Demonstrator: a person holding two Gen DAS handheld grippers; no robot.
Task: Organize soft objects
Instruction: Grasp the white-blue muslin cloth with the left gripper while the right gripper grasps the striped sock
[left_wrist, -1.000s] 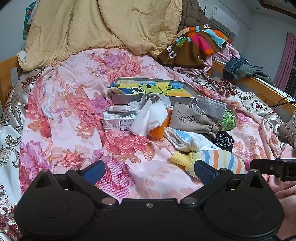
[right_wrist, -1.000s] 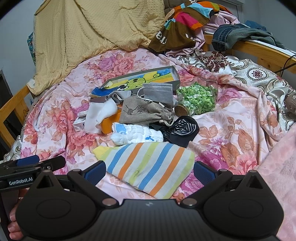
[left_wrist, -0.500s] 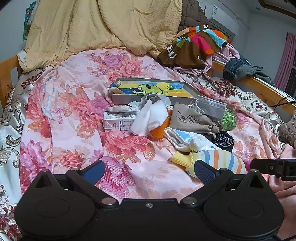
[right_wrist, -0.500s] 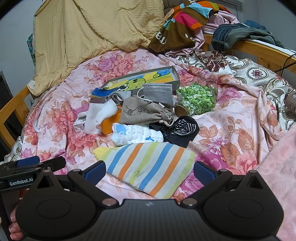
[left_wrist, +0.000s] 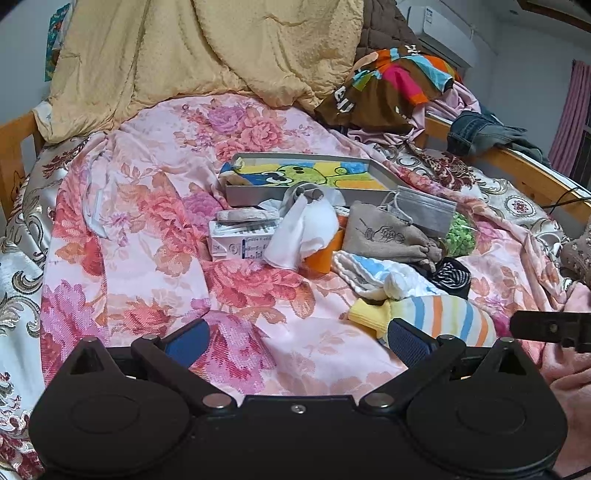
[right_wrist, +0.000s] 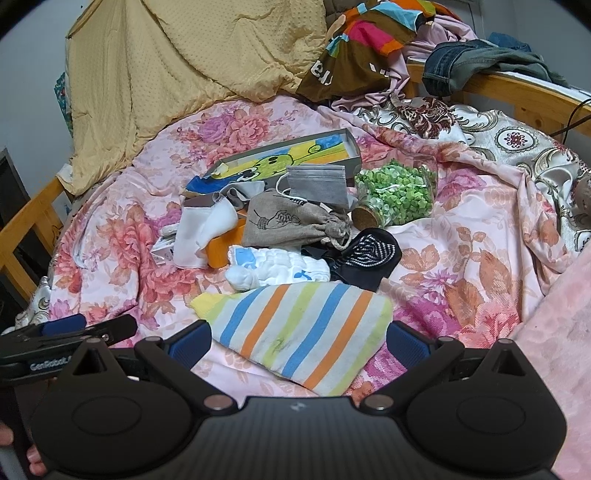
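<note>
From the left wrist view, the left claw (left_wrist: 297, 338) hangs low over a bed covered by a pink flowered sheet (left_wrist: 147, 229), its blue-padded fingers spread wide apart with nothing between them. Ahead lies a heap of small things: a striped sock (left_wrist: 439, 319) nearest, just beside the right-hand finger, then a white and blue cloth (left_wrist: 373, 269), a black sock (left_wrist: 452, 275), a grey drawstring pouch (left_wrist: 388, 238), a grey face mask (left_wrist: 424, 212), a white cloth (left_wrist: 306, 232) draped over an orange cup (left_wrist: 321, 254), a small carton (left_wrist: 236, 243) and a shallow box with a cartoon picture (left_wrist: 306, 177). A yellow quilt (left_wrist: 207, 51) is piled at the head of the bed. From the right wrist view, the right claw (right_wrist: 298, 338) also stands wide apart and empty, with the striped sock (right_wrist: 299, 325) lying flat on the sheet between and just ahead of its fingers. Behind it sit the white and blue cloth (right_wrist: 280, 269), the black sock (right_wrist: 369, 256), the pouch (right_wrist: 291, 221) and a glass jar of green bits (right_wrist: 395, 195) on its side.
</note>
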